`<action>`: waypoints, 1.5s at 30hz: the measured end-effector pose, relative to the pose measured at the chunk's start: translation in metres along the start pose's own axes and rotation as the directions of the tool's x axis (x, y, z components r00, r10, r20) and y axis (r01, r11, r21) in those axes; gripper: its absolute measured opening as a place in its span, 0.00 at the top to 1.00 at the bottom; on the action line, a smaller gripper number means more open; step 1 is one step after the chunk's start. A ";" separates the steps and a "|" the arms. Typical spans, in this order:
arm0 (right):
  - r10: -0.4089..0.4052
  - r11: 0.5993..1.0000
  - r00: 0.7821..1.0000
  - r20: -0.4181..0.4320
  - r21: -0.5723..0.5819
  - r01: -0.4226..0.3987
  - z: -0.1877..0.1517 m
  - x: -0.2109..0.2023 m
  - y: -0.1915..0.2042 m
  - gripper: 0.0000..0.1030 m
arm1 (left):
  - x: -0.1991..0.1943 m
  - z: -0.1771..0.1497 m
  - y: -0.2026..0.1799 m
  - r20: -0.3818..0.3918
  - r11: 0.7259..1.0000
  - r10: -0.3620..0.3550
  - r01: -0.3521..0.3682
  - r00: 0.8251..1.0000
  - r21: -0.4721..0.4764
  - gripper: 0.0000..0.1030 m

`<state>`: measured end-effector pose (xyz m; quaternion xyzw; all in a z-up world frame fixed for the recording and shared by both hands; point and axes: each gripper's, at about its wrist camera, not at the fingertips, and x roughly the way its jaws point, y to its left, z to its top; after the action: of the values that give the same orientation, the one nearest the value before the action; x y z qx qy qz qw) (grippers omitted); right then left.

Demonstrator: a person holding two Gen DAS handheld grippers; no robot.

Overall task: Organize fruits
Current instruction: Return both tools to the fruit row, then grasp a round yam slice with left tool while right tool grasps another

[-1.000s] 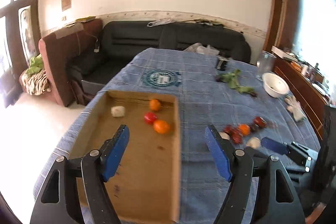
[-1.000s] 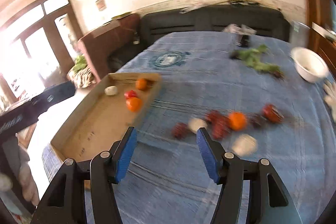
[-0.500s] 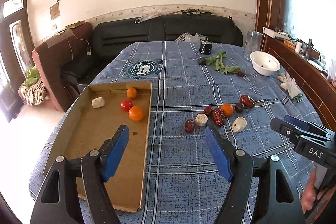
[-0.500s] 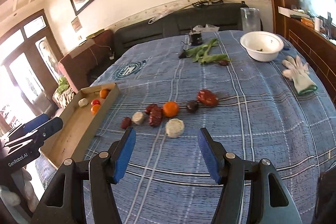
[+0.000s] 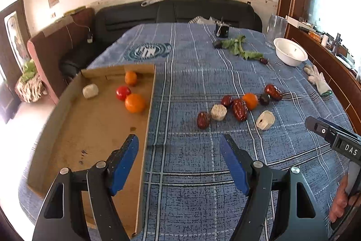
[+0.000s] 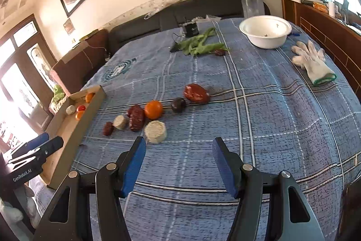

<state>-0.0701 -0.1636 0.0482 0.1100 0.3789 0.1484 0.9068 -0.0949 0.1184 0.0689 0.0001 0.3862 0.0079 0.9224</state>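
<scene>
The right gripper [image 6: 178, 156], fingers spread and empty, hung nearest the pale fruit slice [image 6: 155, 131], just ahead-left of it; the left gripper [image 5: 178, 154], likewise released, stood farther back.

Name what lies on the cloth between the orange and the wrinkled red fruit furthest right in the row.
In the right wrist view, one dark purple fruit sits between the orange and the wrinkled red fruit.

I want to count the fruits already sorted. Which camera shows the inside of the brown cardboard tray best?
The left wrist view: the brown cardboard tray lies close and its whole floor shows, with four pieces. The right wrist view shows the tray far away at a low angle, partly behind its wall.
</scene>
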 end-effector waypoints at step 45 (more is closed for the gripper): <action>-0.042 0.991 0.991 -0.124 -0.129 0.026 0.020 0.085 0.022 0.66 | 0.121 0.038 -0.063 -0.198 0.938 -0.163 0.214 0.967 0.273 0.70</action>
<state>-0.0031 -0.1152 0.0130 0.0358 0.4273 0.1634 0.8885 0.0176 0.0575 0.0087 0.0986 0.4594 -0.1381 0.8719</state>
